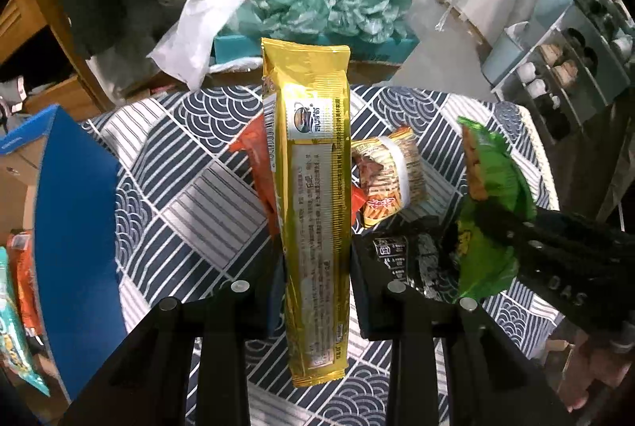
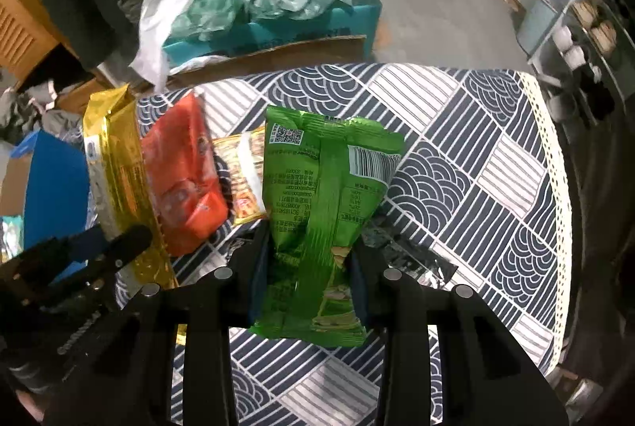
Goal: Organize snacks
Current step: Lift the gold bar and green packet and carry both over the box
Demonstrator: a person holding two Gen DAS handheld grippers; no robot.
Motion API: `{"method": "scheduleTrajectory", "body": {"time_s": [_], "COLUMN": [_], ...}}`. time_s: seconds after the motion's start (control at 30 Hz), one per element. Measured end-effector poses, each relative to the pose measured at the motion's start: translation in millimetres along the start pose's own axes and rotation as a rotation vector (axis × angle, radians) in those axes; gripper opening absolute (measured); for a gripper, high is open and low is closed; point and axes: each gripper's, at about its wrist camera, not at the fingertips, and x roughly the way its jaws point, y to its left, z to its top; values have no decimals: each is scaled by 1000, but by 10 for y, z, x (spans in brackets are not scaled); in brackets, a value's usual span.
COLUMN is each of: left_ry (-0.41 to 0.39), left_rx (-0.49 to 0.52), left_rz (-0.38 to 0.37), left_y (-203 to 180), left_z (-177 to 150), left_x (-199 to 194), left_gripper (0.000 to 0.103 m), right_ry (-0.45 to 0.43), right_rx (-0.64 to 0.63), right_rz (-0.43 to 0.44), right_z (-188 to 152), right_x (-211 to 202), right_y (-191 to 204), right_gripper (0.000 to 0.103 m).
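My left gripper (image 1: 313, 267) is shut on a long gold snack packet (image 1: 309, 188) and holds it above the patterned tablecloth (image 1: 190, 196). My right gripper (image 2: 309, 259) is shut on a green snack bag (image 2: 321, 212), also lifted over the cloth. In the left wrist view the green bag (image 1: 492, 219) and the right gripper show at the right. In the right wrist view the gold packet (image 2: 115, 180) and the left gripper show at the left. An orange packet (image 2: 182, 180), a yellow striped packet (image 2: 244, 180) and a dark packet (image 1: 405, 259) lie on the cloth between them.
A blue cardboard box (image 1: 71, 227) with several snacks in it stands at the left. Beyond the table's far edge are a teal box (image 2: 278, 29) with crumpled green plastic and a white bag (image 2: 170, 1). A shelf with cups (image 1: 563, 69) is at the right.
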Motion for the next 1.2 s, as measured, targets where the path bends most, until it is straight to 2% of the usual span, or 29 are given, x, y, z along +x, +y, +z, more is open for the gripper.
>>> {"method": "scheduleTrajectory", "body": {"time_s": [0.57,1.2], "left_ry": [-48,-135], "left_rx": [32,-37], "left_rz": [34,39], "left_y": [411,905], "left_z": [-174,-393], "left_x": [-698,-1291], "left_gripper": [30,30], "right_ry": [-44,-58], "right_rx": [-134,-238], "right_rz": [93,205], "right_z": [-155,-215], "right_x": [-531,-805], "right_y": [535,1218], "right_gripper": [34,34]}}
